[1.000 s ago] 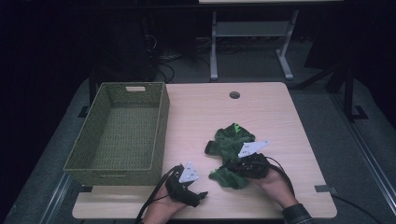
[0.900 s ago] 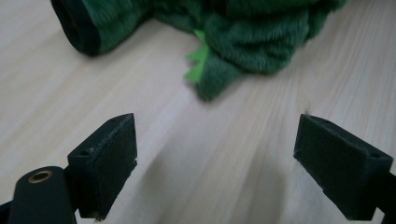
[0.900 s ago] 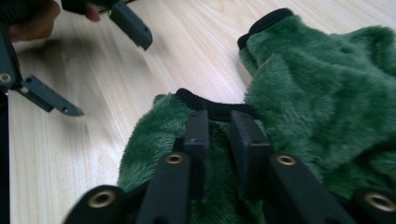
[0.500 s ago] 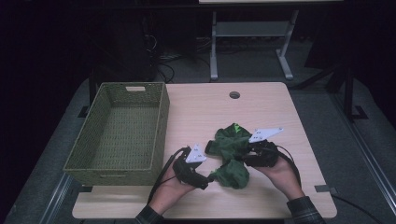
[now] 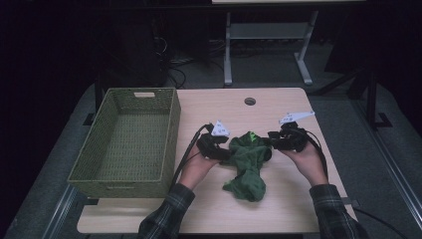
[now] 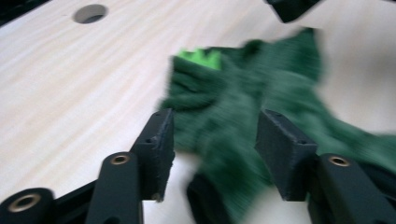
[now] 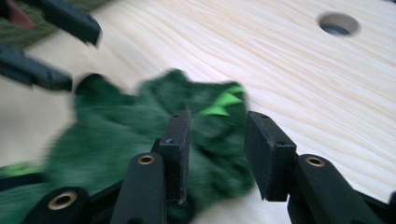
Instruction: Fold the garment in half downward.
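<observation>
A crumpled dark green garment (image 5: 246, 167) with a bright green tag lies on the wooden table (image 5: 298, 199). My left gripper (image 5: 226, 155) is at its upper left edge and my right gripper (image 5: 271, 142) at its upper right edge, facing each other. In the left gripper view the jaws (image 6: 212, 126) straddle the cloth (image 6: 243, 93); they have just been closing, and a sliver of table shows beside the left pad. In the right gripper view the jaws (image 7: 217, 126) stand apart over the cloth (image 7: 140, 121); they have just been opening and do not pinch it.
An empty green wicker basket (image 5: 171, 129) stands on the left part of the table. A round cable hole (image 5: 250, 101) sits near the far edge. Both forearms in plaid sleeves come in from the near edge.
Both hands moved away from the near edge, up along the garment's sides. The right gripper let go of the lower part of the cloth. The garment stays about where it was.
</observation>
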{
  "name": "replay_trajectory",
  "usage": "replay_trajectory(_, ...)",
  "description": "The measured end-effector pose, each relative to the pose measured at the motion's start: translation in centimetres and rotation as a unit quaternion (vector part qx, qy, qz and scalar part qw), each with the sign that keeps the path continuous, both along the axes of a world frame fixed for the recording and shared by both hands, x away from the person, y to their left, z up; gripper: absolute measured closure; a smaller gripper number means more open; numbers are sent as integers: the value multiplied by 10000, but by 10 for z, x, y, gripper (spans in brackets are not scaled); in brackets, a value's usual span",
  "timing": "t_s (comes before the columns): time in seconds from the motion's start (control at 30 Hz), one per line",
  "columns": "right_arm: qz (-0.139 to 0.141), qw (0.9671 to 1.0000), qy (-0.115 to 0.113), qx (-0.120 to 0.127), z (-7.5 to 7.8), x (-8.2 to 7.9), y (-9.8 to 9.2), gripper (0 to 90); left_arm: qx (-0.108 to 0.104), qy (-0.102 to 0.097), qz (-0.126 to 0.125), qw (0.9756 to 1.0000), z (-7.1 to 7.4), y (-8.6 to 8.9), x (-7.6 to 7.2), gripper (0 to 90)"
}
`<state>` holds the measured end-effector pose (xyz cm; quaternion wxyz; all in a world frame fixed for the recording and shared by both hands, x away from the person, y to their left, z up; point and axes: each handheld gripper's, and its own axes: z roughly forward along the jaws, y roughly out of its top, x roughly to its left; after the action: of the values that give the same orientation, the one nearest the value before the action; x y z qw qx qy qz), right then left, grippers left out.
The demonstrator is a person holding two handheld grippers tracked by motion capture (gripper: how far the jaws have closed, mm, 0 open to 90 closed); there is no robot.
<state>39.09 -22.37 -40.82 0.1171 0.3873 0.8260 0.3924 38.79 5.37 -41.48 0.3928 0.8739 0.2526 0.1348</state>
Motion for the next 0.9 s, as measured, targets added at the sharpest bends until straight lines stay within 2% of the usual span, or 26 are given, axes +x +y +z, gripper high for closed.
replay_trajectory(0.1,-190,9997,173,-59,-11,16,-9,594,229,102,65,9997,-8,-6,26,489)
replay_trajectory(0.17,-240,9994,234,-107,-19,24,-12,591,297,207,84,9993,-14,-10,40,489)
replay_trajectory(0.33,-101,9987,419,-263,-38,31,-10,575,407,363,84,9985,-28,-15,59,489)
replay_trajectory(0.4,-13,9980,478,-413,-43,31,-6,564,449,416,60,9981,-32,-17,60,487)
replay_trajectory(0.5,115,9967,525,-611,-48,30,-2,553,595,418,-52,9973,-38,-19,59,477)
replay_trajectory(0.57,206,9950,523,-827,-52,29,2,548,734,409,-124,9964,-42,-21,58,470)
replay_trajectory(0.67,260,9938,502,-955,-53,29,4,549,748,424,-164,9962,-46,-23,58,471)
replay_trajectory(0.7,289,9937,470,-980,-53,29,4,565,735,422,-198,9962,-47,-24,59,483)
replay_trajectory(0.8,285,9939,372,-995,-53,29,7,704,673,491,-293,9961,-48,-26,60,545)
replay_trajectory(0.83,203,9937,291,-1067,-53,29,8,752,679,497,-346,9959,-47,-27,60,587)
replay_trajectory(0.9,108,9941,249,-1050,-53,30,10,833,673,542,-462,9952,-47,-29,60,694)
